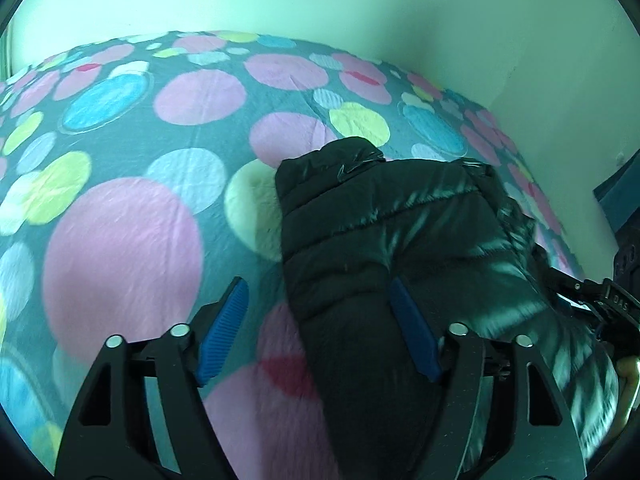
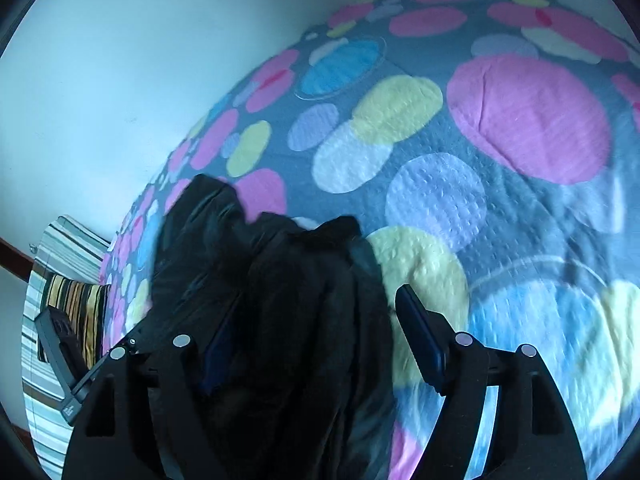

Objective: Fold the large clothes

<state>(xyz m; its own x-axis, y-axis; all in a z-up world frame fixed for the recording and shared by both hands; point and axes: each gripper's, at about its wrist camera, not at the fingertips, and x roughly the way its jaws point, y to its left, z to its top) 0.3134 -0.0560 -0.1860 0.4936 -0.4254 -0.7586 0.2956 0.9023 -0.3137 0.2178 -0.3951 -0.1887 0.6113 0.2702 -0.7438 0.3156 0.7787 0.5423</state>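
1. Black shiny quilted puffer jacket (image 1: 400, 248) lies bunched on a bed covered by a grey bedspread with big pink, blue and yellow dots (image 1: 120, 240), near the bed's edge and a pale wall.
2. Left hand-held gripper (image 1: 316, 332): jaws spread wide. The jacket's left edge runs up between the blue ribbed pads (image 1: 224, 332); the left one sits clear over the bedspread. The other overlaps dark fabric, contact unclear. No pinch visible, so I read it as holding nothing.
3. Right hand-held gripper (image 2: 320, 344): also wide apart. The jacket (image 2: 280, 280) fills the gap, its left pad is lost against black fabric and its right pad is clear beside it. No squeeze seen, so nothing held.
4. Judged step: both ends of the bundle look released, so next is likely re-gripping for another fold or flattening it.
5. To do it well: pick one layer at a seam or hem, not the puffy bulk; the slick fill will probably slip or spring back.
6. Keep both grippers level and move them together so the fold line stays straight; press air out afterwards.
7. Striped fabric (image 2: 72, 304) at the bedside, away from the jacket.
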